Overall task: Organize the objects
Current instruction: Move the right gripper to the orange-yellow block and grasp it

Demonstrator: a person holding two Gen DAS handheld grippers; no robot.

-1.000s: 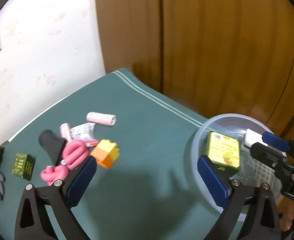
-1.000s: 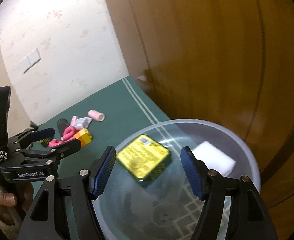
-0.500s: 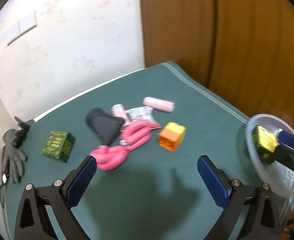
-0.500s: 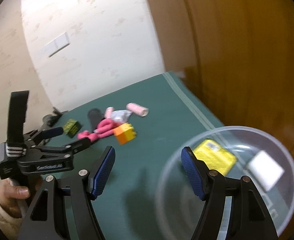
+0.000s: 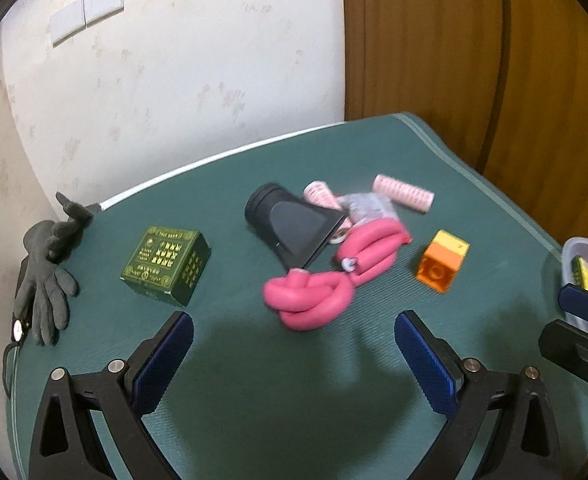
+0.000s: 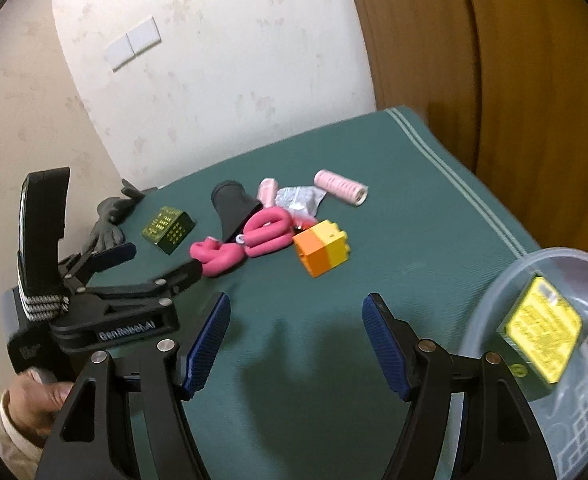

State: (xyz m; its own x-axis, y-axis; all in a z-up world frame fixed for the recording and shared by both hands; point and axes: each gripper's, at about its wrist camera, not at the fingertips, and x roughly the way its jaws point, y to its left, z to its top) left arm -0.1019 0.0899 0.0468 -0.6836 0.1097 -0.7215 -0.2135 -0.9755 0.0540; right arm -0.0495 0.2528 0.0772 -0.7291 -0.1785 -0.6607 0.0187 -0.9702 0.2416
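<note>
Both my claws have swung away from the clear bowl [image 6: 494, 312] toward the heap at the middle of the green worktop [image 5: 294, 400]. My left claw [image 5: 294, 356] and right claw [image 6: 296, 340] gape wide, nothing between the pads. The orange-and-yellow block [image 5: 443, 255] lies on its side beside the knotted pink tube [image 5: 326, 280]; the dark green box [image 5: 166, 264] sits nearer the left edge.

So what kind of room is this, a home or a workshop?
Most likely a room in a home: papered wall with a light switch, a wooden door, and a table under a green cloth strewn with household odds and ends.
</note>
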